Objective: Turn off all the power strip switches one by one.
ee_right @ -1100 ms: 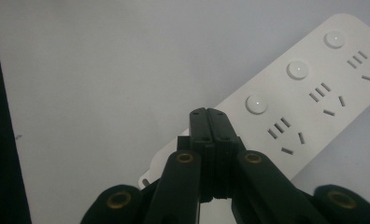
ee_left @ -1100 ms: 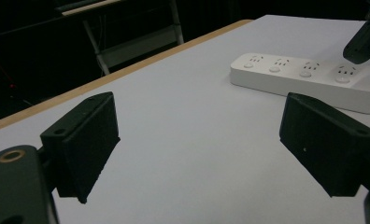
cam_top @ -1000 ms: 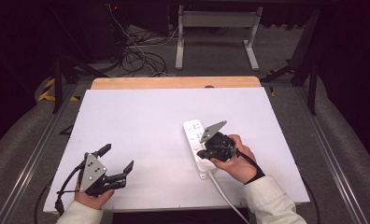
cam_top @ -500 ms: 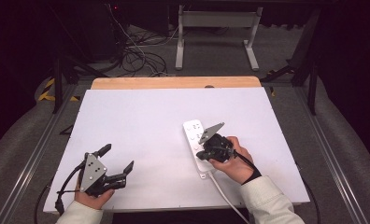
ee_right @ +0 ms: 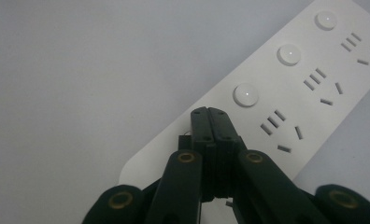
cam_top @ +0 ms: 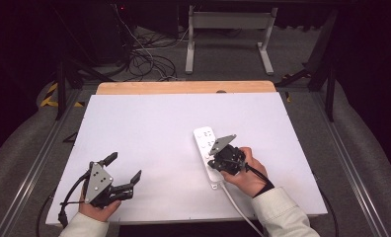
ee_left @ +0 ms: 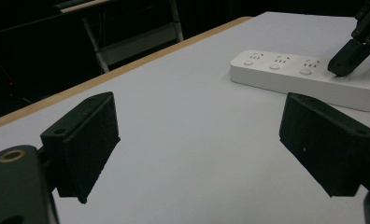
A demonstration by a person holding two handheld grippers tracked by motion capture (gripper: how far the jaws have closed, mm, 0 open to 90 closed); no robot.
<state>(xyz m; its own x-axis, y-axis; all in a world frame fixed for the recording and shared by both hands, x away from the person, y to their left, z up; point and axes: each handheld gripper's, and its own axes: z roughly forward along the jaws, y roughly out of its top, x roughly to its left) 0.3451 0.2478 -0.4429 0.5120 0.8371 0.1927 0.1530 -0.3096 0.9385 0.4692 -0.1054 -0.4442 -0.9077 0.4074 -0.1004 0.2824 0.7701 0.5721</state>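
Observation:
A white power strip lies right of the table's middle, its cord running toward the front edge. My right gripper stands over the strip's near end, held by a hand in a white sleeve. In the right gripper view its jaws are shut together, and the right gripper touches the power strip just below the nearest of three round buttons. My left gripper sits near the front left, open wide with nothing between its fingers. The left gripper looks across at the strip.
The white table top has a wooden strip along its far edge. Behind the table are a metal desk frame and floor cables. Grey rails run along both sides.

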